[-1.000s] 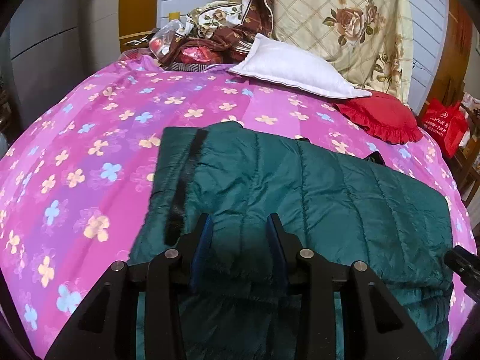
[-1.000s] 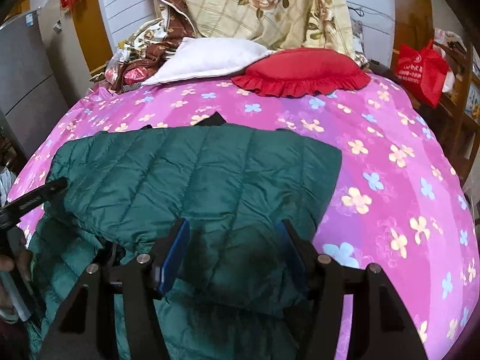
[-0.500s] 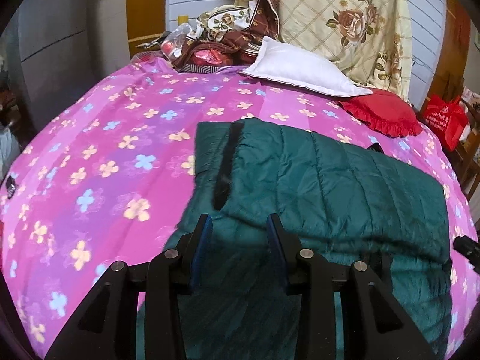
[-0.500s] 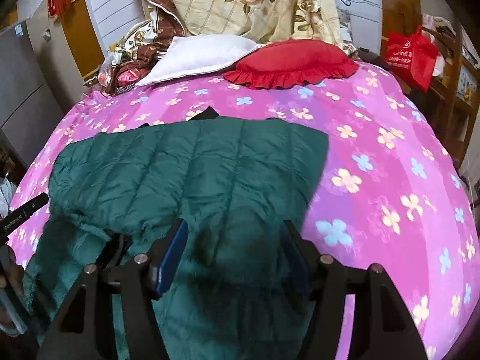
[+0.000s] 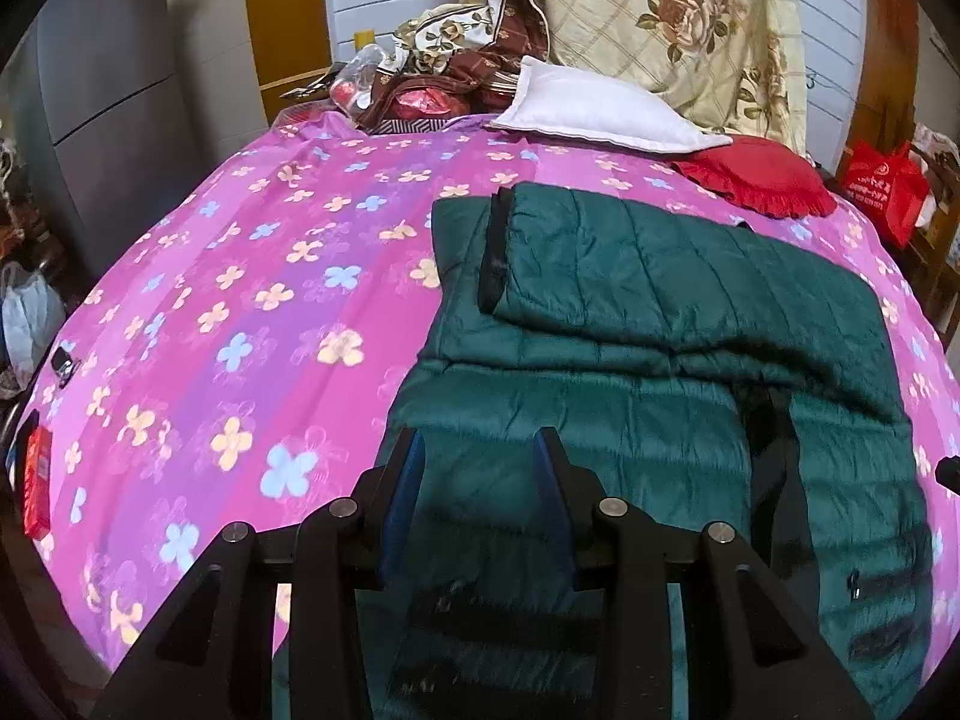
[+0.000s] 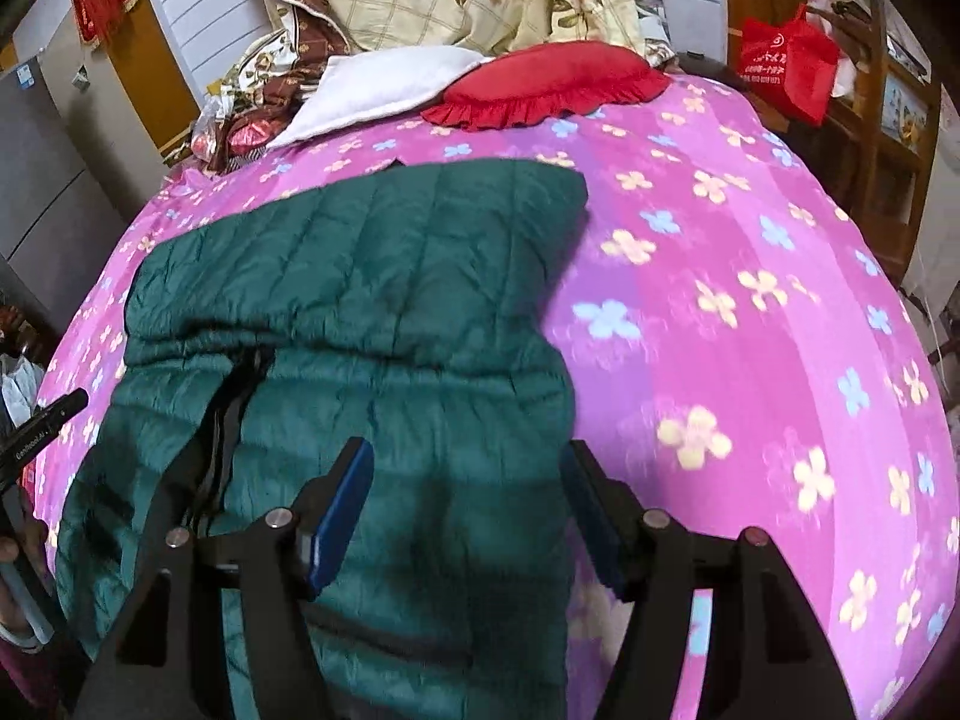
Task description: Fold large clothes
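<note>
Left wrist view, one green jacket (image 5: 630,312) (half folded), two pillows, both jaws parted, holding nothing.

The quilted jacket (image 5: 660,300) is dark green with a black strip along one edge. The bed sheet (image 5: 270,276) is pink and purple with yellow, blue and white flowers. One pillow (image 5: 600,114) is white, the frilled cushion (image 6: 540,84) is red. The blanket (image 5: 690,18) is cream with brown roses. The bag (image 6: 786,60) is red.
</note>
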`<state>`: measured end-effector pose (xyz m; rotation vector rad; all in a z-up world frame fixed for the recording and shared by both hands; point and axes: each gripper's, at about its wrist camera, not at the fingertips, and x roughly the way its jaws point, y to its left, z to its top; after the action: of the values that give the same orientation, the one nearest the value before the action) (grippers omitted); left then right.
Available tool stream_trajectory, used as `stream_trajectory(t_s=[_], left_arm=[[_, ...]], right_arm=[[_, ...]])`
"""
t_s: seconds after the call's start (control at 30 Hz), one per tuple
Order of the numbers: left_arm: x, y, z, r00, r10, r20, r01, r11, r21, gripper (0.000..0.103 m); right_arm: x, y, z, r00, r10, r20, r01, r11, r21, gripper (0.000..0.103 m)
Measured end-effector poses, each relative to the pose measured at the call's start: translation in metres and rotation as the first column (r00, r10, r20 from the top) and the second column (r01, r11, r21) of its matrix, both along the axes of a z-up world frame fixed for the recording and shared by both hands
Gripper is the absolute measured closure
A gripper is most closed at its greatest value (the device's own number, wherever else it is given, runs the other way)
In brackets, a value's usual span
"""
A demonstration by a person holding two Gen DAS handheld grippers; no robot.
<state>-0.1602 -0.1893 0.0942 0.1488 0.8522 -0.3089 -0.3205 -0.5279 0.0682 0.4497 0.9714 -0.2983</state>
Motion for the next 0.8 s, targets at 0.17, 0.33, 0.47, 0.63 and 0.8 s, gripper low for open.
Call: stream_trajectory(t_s=[0.17, 0.33, 0.47, 0.63, 0.8], left_arm=[[-0.015, 0.009, -0.004, 1.0, -0.006, -0.015, 0.006, 1.0, 0.01, 0.087], [-0.033, 0.02, -0.012, 1.0, -0.009, -0.027, 0.01, 1.0, 0.028, 0.087], [-0.044, 0.029, -0.018, 0.999, -0.015, -0.043, 0.017, 0.999, 0.041, 0.087], [-0.06, 0.041, -0.02, 0.999, -0.021, -0.038, 0.022, 0.999, 0.047, 0.087], [-0.071, 0.051, -0.024, 0.998, -0.023, -0.06, 0.026, 0.999, 0.048, 0.087]], right_arm=[[-0.017, 0.017, -0.002, 1.0, 0.023, -0.018, -0.023, 1.0, -0.005, 0.034], [-0.036, 0.031, -0.006, 0.999, 0.035, -0.032, -0.035, 0.999, 0.005, 0.033], [-0.053, 0.044, -0.009, 0.998, 0.047, -0.042, -0.047, 0.999, 0.003, 0.032], [-0.071, 0.055, -0.011, 0.998, 0.048, -0.045, -0.047, 0.999, 0.014, 0.032], [-0.084, 0.064, -0.014, 0.997, 0.056, -0.057, -0.055, 0.998, 0.007, 0.03]])
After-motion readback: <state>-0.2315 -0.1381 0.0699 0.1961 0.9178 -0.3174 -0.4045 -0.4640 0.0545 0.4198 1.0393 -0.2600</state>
